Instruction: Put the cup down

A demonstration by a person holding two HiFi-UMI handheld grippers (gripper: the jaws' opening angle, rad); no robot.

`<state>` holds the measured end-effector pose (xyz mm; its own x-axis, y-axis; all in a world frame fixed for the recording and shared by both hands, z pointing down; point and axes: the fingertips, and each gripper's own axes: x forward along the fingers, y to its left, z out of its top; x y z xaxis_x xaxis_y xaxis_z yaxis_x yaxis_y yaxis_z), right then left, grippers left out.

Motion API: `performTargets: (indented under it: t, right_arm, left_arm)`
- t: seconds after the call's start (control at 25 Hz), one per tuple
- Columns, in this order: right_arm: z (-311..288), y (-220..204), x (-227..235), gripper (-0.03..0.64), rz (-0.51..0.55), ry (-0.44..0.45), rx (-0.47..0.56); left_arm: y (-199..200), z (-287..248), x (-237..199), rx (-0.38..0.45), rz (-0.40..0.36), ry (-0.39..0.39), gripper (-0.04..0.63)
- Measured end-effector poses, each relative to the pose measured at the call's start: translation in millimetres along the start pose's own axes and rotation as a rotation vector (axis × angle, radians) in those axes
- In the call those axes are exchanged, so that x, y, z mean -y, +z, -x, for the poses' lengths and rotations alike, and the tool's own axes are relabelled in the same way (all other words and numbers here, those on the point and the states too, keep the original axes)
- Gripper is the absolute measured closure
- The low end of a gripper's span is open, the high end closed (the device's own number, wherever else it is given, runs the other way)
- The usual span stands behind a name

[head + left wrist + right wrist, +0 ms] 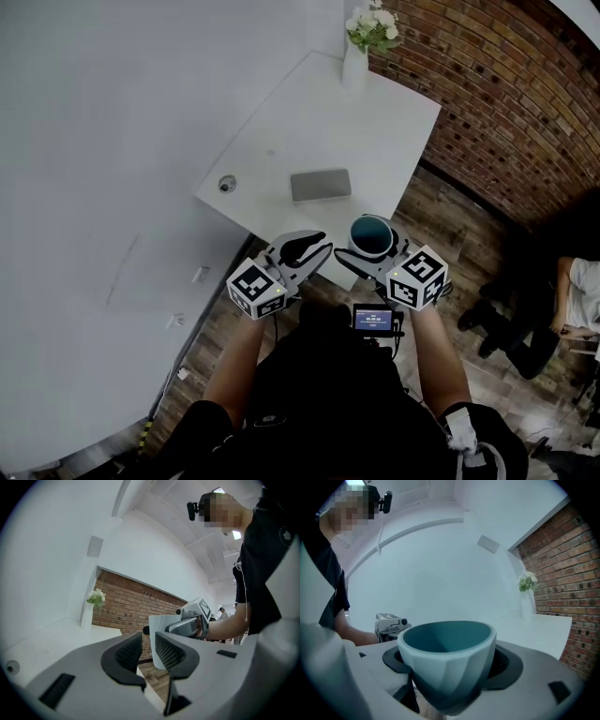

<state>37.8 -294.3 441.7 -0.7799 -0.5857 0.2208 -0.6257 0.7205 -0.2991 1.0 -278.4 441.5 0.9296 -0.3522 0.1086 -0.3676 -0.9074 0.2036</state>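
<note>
Cup (372, 236) interior teal, head view; left gripper view: white wall.

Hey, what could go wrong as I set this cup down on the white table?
The cup, clamped in the right gripper, hangs by the table's near corner; released too early, it might fall to the wood floor. The grey slab lies just beyond; landing on its edge could tip the cup.
</note>
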Motion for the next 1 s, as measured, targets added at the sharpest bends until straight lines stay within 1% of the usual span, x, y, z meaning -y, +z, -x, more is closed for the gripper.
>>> performTargets:
  t: [0.68, 1.0]
  right_arm:
    - [-27.8, 13.5, 25.1, 0.209, 0.027, 0.011, -0.012]
    - [-57.6, 23.5, 55.3, 0.209, 0.063, 0.021, -0.014]
  left_arm:
    - [6.2, 0.6, -23.9, -0.001, -0.013, 0.023, 0.517]
    - [5.3, -7.8, -39.7, -0.017, -0.009, 0.041, 0.517]
